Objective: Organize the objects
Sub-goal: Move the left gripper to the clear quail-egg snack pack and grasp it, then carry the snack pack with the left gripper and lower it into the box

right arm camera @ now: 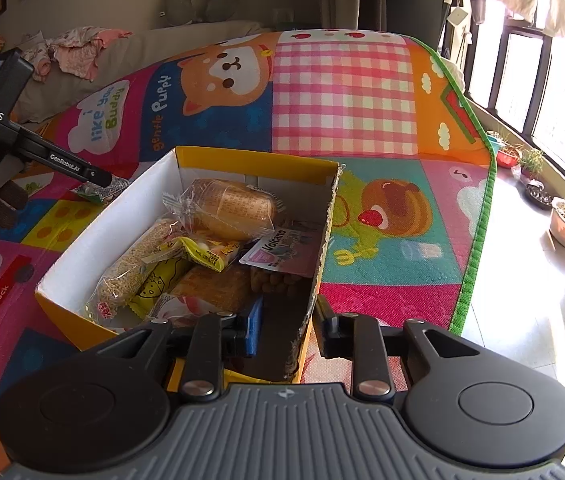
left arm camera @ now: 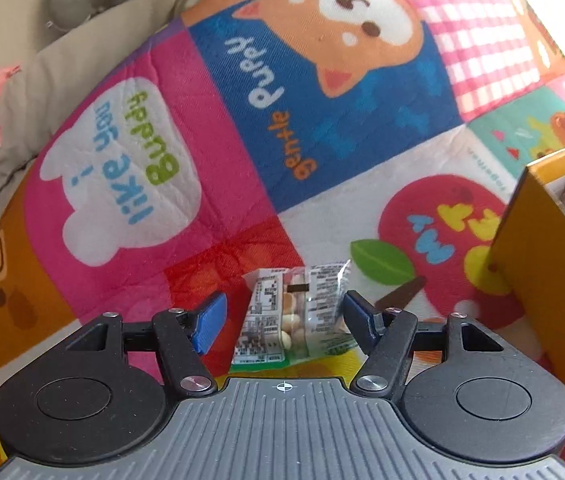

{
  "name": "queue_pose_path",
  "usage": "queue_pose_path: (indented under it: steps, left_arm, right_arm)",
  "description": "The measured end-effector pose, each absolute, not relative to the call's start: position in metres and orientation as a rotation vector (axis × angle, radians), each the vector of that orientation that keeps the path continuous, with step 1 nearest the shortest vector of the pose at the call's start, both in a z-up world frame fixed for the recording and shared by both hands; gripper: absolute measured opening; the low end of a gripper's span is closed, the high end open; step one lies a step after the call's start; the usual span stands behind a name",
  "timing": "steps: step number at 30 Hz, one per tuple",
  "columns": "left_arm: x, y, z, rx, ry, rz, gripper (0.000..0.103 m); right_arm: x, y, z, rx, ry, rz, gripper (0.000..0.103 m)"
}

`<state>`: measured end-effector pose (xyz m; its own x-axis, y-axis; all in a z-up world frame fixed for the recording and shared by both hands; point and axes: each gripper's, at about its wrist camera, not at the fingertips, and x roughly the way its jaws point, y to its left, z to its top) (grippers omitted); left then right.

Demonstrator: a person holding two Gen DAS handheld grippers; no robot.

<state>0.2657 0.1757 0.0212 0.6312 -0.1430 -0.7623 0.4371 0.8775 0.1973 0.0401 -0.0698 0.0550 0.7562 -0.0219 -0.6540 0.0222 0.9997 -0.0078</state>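
The left gripper stands open around the snack packet (its long axis points away), not pressing; the yellow box lies rightward.

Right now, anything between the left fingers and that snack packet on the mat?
Nothing visible. The snack packet lies flat on the mat, directly between the open left fingers, which are not touching it. The yellow box sits off to the side, clear of it.
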Motion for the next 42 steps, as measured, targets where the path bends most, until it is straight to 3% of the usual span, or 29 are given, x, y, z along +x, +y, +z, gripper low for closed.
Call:
queue_pose_path:
  steps: [1,5,6,7,11,21,26,42]
  left_arm:
    - [0.270,0.180,0.018,0.352,0.842,-0.339,0.079]
    - [0.278,0.190,0.014,0.255,0.863,-0.340,0.080]
    - [0.277,0.191,0.013,0.253,0.865,-0.350,0.075]
    - [0.276,0.191,0.013,0.243,0.871,-0.368,0.061]
    - [0.263,0.195,0.021,0.220,0.896,-0.361,0.051]
    - [0.116,0.181,0.125,0.208,0.774,-0.666,0.051]
    - [0.086,0.165,0.165,0.134,0.689,-0.735,0.051]
    - [0.105,0.130,0.155,-0.006,0.754,-0.769,0.052]
  right_arm:
    - [0.040,-0.070,0.055,0.000,0.713,-0.023,0.026]
    - [0.041,-0.071,0.055,0.001,0.712,-0.018,0.027]
    - [0.041,-0.071,0.055,0.001,0.712,-0.017,0.028]
    - [0.041,-0.072,0.055,0.002,0.712,-0.017,0.028]
    - [0.041,-0.072,0.055,0.004,0.712,-0.018,0.029]
    - [0.041,-0.071,0.054,0.012,0.704,-0.013,0.032]
    - [0.040,-0.071,0.053,0.025,0.694,-0.014,0.034]
    - [0.040,-0.071,0.053,0.028,0.694,-0.013,0.034]
